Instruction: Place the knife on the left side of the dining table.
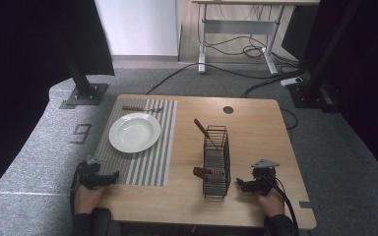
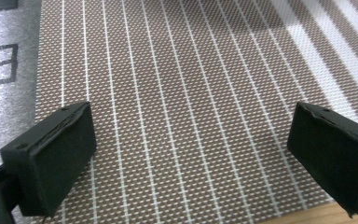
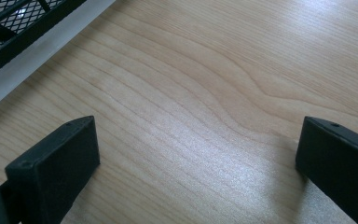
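Two grippers are resting at the near edge of our wooden table (image 1: 256, 118). We are holding the left gripper (image 1: 109, 178) wide apart and empty over the near-left corner of the striped placemat (image 1: 153, 157). Farther back, a white plate (image 1: 134, 132) is sitting on that mat, a wooden-handled utensil (image 1: 140, 108) lying beyond it. Mid-table, a black wire caddy (image 1: 216, 167) is holding two wooden-handled pieces. Just beside its right, we are keeping the right gripper (image 1: 241, 185) spread wide, gripping nothing.

Black tongs (image 1: 109, 178) w/ blocky matte pads, dark sleeves, grey triangular plate on right tongs (image 1: 241, 185)
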`<state>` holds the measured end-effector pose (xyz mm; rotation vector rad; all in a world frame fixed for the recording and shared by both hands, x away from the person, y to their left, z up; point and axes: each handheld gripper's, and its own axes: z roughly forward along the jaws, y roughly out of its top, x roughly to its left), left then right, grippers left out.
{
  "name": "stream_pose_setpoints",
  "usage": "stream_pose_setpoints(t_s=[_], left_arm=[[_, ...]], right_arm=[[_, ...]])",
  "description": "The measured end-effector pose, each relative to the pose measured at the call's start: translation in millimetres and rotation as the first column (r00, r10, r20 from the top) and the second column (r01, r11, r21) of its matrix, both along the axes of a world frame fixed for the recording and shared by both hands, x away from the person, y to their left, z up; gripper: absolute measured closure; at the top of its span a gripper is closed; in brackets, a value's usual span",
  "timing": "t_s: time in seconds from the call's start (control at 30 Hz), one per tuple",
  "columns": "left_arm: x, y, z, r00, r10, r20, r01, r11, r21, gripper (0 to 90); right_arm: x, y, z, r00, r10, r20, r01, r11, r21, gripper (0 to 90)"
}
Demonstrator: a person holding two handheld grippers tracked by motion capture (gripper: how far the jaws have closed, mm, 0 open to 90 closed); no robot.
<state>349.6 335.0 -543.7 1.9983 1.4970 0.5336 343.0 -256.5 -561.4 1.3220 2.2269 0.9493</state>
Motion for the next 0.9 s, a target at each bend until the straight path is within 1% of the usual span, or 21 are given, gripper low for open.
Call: stream_pose_setpoints(t_s=[0.03, 0.07, 0.1, 0.13, 0.17, 0.2, 0.27, 0.4, 0.5, 0.53, 0.57, 0.6, 0.67, 0.77, 0.9], left_arm=[[-0.5, -1.3, 2.9, 0.9999, 0.0, 0.013, 0.0, 1.0, -0.002, 0.9], [-0.5, -1.3, 2.9, 0.9999, 0.0, 0.013, 0.0, 1.0, -0.002, 0.9], [-1.2, -3.0, 7.0, 0.9995, -0.001, 0.031, 0.001, 1.0, -0.008, 1.1], [-1.2, -3.0, 7.0, 0.9995, -0.001, 0.031, 0.001, 1.0, -0.008, 1.1], [-2.1, -5.4, 11.4, 0.9989, -0.005, 0.048, 0.005, 0.9999, -0.014, 1.2], [-2.1, -5.4, 11.4, 0.9989, -0.005, 0.048, 0.005, 0.9999, -0.014, 1.2], [-2.8, -9.7, 16.4, 0.9979, -0.016, 0.063, 0.017, 0.9997, -0.015, 1.2], [-2.7, -14.9, 20.0, 0.9971, -0.03, 0.07, 0.031, 0.9994, -0.015, 1.0], [-2.0, -22.9, 26.5, 0.9956, -0.042, 0.083, 0.045, 0.9985, -0.032, 0.9], [-2.0, -22.9, 26.5, 0.9956, -0.042, 0.083, 0.045, 0.9985, -0.032, 0.9], [-1.2, -27.7, 29.9, 0.9948, -0.049, 0.089, 0.052, 0.9978, -0.04, 0.9], [-1.2, -27.7, 29.9, 0.9948, -0.049, 0.089, 0.052, 0.9978, -0.04, 0.9], [0.7, -34.2, 34.3, 0.9937, -0.055, 0.098, 0.06, 0.9971, -0.048, 0.9], [2.6, -39.1, 37.6, 0.993, -0.061, 0.101, 0.067, 0.9964, -0.052, 0.9], [5.5, -48.7, 44.7, 0.991, -0.081, 0.106, 0.086, 0.9954, -0.042, 1.0]], right_arm=[[0.0, 0.1, 0.1, 1.0, -0.001, -0.001, 0.001, 1.0, -0.001, 0.0], [0.0, 0.1, 0.1, 1.0, -0.001, -0.001, 0.001, 1.0, -0.001, 0.0], [0.0, 0.1, 0.1, 1.0, -0.001, -0.001, 0.001, 1.0, -0.001, 0.0], [0.0, 0.1, 0.1, 1.0, -0.001, -0.001, 0.001, 1.0, -0.001, 0.0], [0.0, 0.1, 0.1, 1.0, -0.001, -0.001, 0.001, 1.0, -0.001, 0.0], [0.0, 0.1, 0.1, 1.0, -0.001, -0.001, 0.001, 1.0, -0.001, 0.0], [0.0, 0.1, 0.1, 1.0, -0.001, -0.001, 0.001, 1.0, -0.001, 0.0], [0.0, 0.1, 0.1, 1.0, -0.001, -0.001, 0.001, 1.0, -0.001, 0.0], [0.0, 0.1, 0.1, 1.0, -0.001, -0.001, 0.001, 1.0, -0.001, 0.0], [0.0, 0.1, 0.1, 1.0, -0.001, -0.001, 0.001, 1.0, -0.001, 0.0], [0.0, 0.1, 0.1, 1.0, -0.001, -0.001, 0.001, 1.0, -0.001, 0.0], [0.0, 0.1, 0.1, 1.0, -0.001, -0.001, 0.001, 1.0, -0.001, 0.0], [0.0, 0.1, 0.1, 1.0, -0.001, -0.001, 0.001, 1.0, -0.001, 0.0], [0.0, 0.1, 0.1, 1.0, -0.001, -0.001, 0.001, 1.0, -0.001, 0.0], [0.0, 0.1, 0.1, 1.0, -0.001, -0.001, 0.001, 1.0, -0.001, 0.0]])
